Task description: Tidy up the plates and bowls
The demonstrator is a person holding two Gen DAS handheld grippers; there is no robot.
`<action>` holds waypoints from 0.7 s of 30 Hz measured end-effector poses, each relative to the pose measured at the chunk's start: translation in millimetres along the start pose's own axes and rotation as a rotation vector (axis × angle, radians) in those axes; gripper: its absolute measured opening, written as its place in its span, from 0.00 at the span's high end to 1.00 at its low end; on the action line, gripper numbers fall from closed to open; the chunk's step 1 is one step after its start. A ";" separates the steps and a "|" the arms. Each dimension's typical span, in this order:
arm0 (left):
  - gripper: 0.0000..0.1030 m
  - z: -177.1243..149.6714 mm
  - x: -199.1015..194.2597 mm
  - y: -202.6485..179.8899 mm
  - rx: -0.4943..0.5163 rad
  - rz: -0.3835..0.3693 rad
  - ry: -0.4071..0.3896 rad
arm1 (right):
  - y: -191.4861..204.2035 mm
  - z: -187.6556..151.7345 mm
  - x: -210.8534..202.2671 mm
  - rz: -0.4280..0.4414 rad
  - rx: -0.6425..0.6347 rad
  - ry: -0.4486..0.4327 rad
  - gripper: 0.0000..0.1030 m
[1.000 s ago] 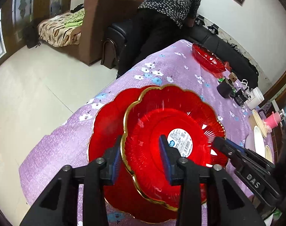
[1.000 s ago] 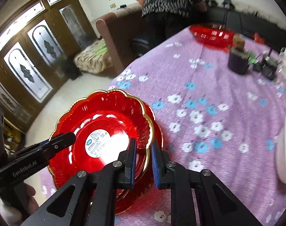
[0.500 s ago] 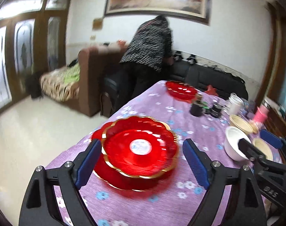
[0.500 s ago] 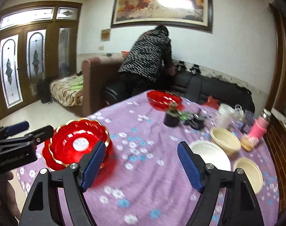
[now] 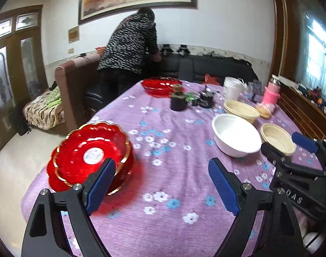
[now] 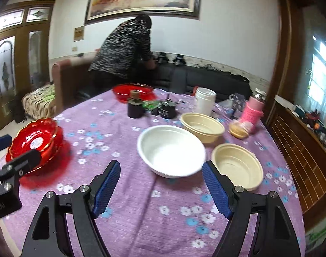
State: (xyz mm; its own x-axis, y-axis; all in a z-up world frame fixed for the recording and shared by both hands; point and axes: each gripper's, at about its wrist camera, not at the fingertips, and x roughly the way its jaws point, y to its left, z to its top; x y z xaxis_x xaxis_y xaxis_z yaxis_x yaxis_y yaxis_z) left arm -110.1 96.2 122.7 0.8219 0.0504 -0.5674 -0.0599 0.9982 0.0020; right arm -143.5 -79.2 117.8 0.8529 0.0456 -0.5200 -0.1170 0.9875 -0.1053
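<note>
Two red gold-rimmed plates are stacked at the table's near left corner; the stack also shows in the right wrist view. A white bowl and two beige bowls stand on the right half; the white bowl also shows in the left wrist view. A third red plate lies at the far end. My left gripper is open and empty, above the cloth right of the stack. My right gripper is open and empty, in front of the white bowl.
The table has a purple flowered cloth. A dark cup, small gadgets, a white jar, a pink bottle and a bun in a bag stand at the far right. A person bends over the sofa behind.
Both grippers let go of the top red plate, opened wide and drew back and up from the stack. Both views have swung right toward the bowls.
</note>
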 end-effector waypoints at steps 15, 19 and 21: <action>0.15 -10.7 17.5 -28.1 0.054 -0.031 0.067 | -26.7 -11.0 13.3 -0.039 0.050 0.038 0.20; 0.15 -12.8 22.3 -29.8 0.051 -0.035 0.083 | -29.0 -11.7 16.1 -0.046 0.053 0.047 0.20; 0.15 -13.5 23.1 -30.6 0.054 -0.035 0.086 | -30.7 -12.3 18.0 -0.046 0.058 0.052 0.20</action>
State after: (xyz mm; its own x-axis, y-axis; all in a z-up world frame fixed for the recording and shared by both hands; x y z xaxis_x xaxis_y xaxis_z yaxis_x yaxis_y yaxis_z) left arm -97.0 66.4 98.3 0.7713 0.0151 -0.6363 0.0002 0.9997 0.0239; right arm -130.8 -110.6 101.3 0.8291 -0.0060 -0.5590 -0.0479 0.9955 -0.0818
